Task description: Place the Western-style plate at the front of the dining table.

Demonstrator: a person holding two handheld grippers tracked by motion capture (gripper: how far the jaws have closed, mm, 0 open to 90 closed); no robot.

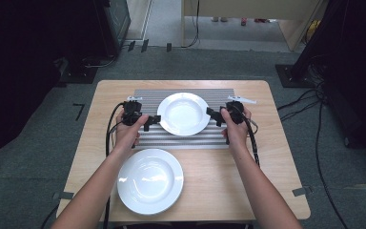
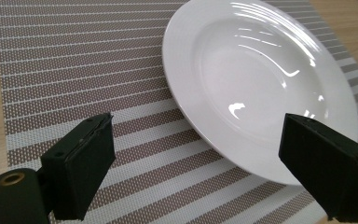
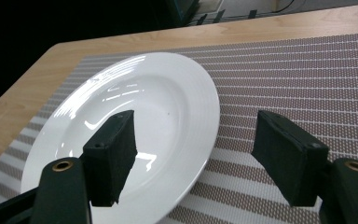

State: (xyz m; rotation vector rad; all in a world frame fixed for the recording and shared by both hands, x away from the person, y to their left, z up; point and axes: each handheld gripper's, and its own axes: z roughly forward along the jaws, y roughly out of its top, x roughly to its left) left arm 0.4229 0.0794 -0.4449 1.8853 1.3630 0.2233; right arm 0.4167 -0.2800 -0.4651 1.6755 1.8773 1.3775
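A white deep plate (image 1: 183, 113) rests on the striped placemat (image 1: 219, 138) at the middle of the table. My left gripper (image 1: 152, 121) is at the plate's left rim and my right gripper (image 1: 212, 114) at its right rim. In the left gripper view the plate (image 2: 261, 79) has its near rim between the wide-open jaws of my left gripper (image 2: 198, 128): one jaw is over the mat, the other over the plate. In the right gripper view my right gripper (image 3: 196, 122) is open the same way across the plate's (image 3: 135, 112) edge. Neither grips it.
A second white plate (image 1: 150, 180) lies on the bare wooden table (image 1: 267, 181) near the front left, under my left forearm. The placemat (image 2: 74, 56) stretches past the plate on both sides. Cables trail from both grippers towards the table's front edge.
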